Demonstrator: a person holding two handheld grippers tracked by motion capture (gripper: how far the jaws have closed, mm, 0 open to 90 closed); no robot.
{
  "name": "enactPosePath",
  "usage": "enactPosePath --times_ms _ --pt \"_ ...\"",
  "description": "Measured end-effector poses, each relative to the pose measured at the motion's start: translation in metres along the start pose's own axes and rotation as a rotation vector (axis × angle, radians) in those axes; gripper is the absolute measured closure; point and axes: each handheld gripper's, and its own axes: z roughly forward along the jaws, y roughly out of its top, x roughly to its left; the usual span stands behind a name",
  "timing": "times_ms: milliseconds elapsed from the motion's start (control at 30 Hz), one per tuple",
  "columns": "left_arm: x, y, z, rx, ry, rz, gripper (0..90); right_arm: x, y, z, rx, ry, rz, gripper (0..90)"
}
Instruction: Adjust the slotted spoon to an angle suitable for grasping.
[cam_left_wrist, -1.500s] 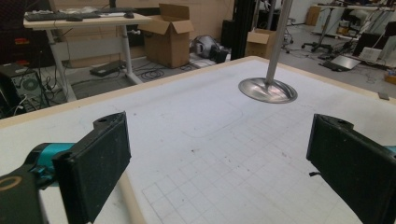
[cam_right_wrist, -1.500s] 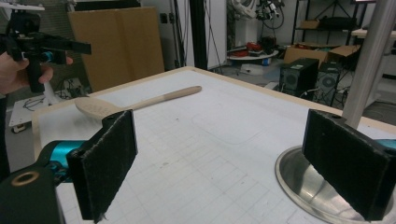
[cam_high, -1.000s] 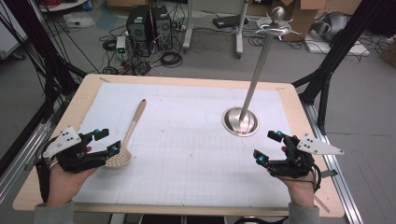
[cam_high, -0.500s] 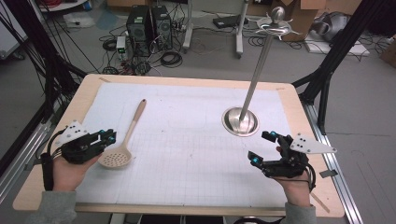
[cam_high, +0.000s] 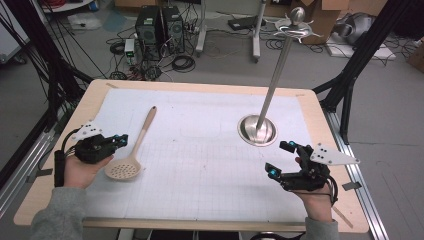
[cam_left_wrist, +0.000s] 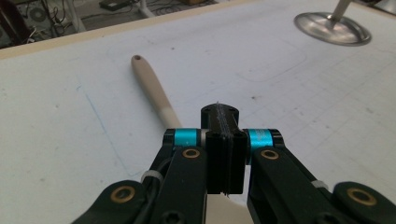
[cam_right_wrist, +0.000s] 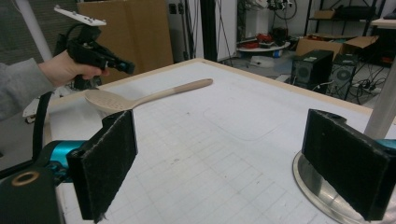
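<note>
Two grippers sat over the table (cam_high: 200, 90). Its slotted spoon (cam_high: 131, 151) lay just ahead of the left gripper (cam_high: 121, 140), whose jaws were pressed together on nothing. Well apart, the right gripper (cam_high: 280, 159) gaped wide beside the metal stand (cam_high: 257, 129).
</note>
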Motion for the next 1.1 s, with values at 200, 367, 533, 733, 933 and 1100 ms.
enactPosePath --times_ms 200,367,533,733,933,1100 --pt "0.01 -0.002 0.013 0.041 0.025 0.0 89.4 0.0 -0.001 0.001 0.003 0.005 -0.001 9.3" --pt "0.017 -0.002 0.024 0.08 0.036 -0.007 89.5 0.0 -0.001 0.003 0.013 0.011 -0.006 9.3" --pt "0.02 -0.003 0.031 0.087 0.055 0.012 89.5 0.0 -0.002 0.004 0.017 0.013 -0.003 9.3" --pt "0.023 -0.008 0.042 0.121 0.065 0.016 89.6 -0.001 -0.002 0.004 0.012 0.014 0.0 9.3" --pt "0.027 -0.012 0.052 0.154 0.07 0.011 89.6 -0.001 -0.004 0.006 0.021 0.02 0.0 9.3" --pt "0.03 -0.016 0.058 0.174 0.072 0.009 89.6 -0.002 -0.004 0.006 0.029 0.02 0.007 9.3"
